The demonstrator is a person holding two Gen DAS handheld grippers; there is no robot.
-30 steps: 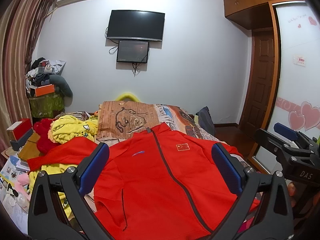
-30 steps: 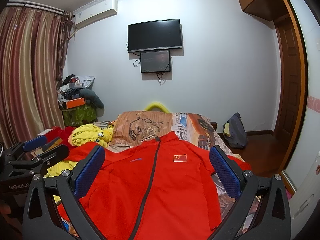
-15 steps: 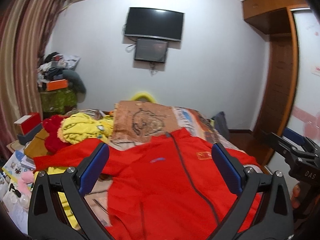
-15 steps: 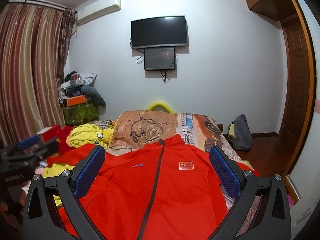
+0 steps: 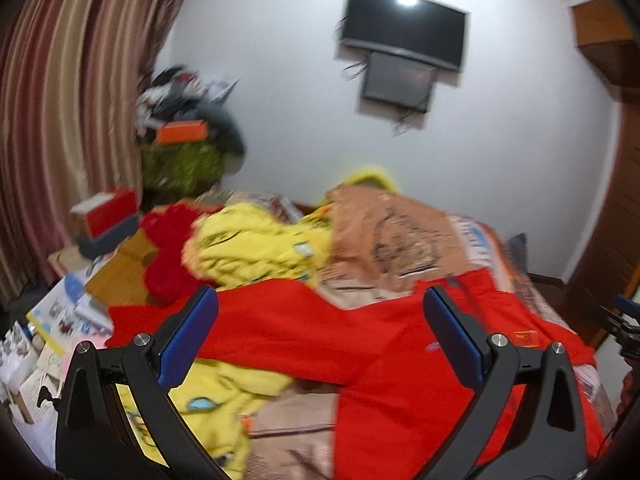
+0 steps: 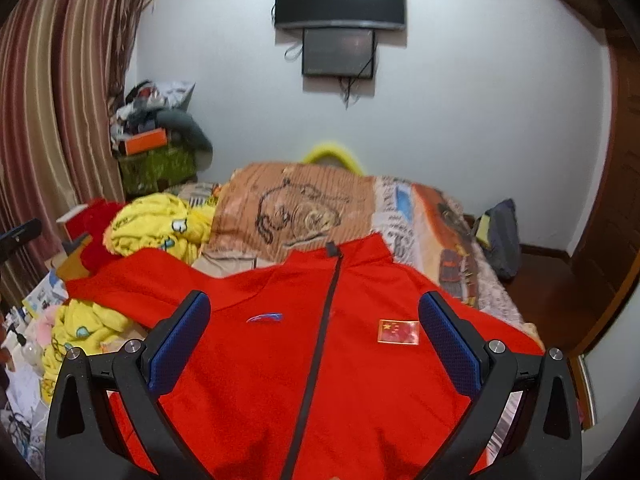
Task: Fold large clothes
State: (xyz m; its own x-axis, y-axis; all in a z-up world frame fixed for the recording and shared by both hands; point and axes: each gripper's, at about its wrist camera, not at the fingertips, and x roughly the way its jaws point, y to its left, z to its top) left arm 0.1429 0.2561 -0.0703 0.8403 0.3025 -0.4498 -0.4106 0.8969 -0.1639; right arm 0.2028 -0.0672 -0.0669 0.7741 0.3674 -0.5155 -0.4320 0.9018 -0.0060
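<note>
A large red zip jacket (image 6: pixel 320 360) lies spread front-up on the bed, collar away from me, one sleeve (image 5: pixel 280 328) stretched out to the left. My left gripper (image 5: pixel 320 340) is open and empty, held above that sleeve. My right gripper (image 6: pixel 314 340) is open and empty, held above the jacket's chest, with the zip between its fingers. The right gripper's tip shows at the right edge of the left wrist view (image 5: pixel 624 320).
Yellow printed clothes (image 5: pixel 256 248) and a red plush item (image 5: pixel 168 248) lie left of the jacket. A brown printed pillow (image 6: pixel 296 208) lies behind the collar. Books and boxes (image 5: pixel 100 216) crowd the left side. A dark bag (image 6: pixel 500 232) sits on the floor at right.
The left gripper has swung left, from over the jacket's body to over its left sleeve; its view is blurred. The right gripper has dipped lower and closer to the jacket's chest.
</note>
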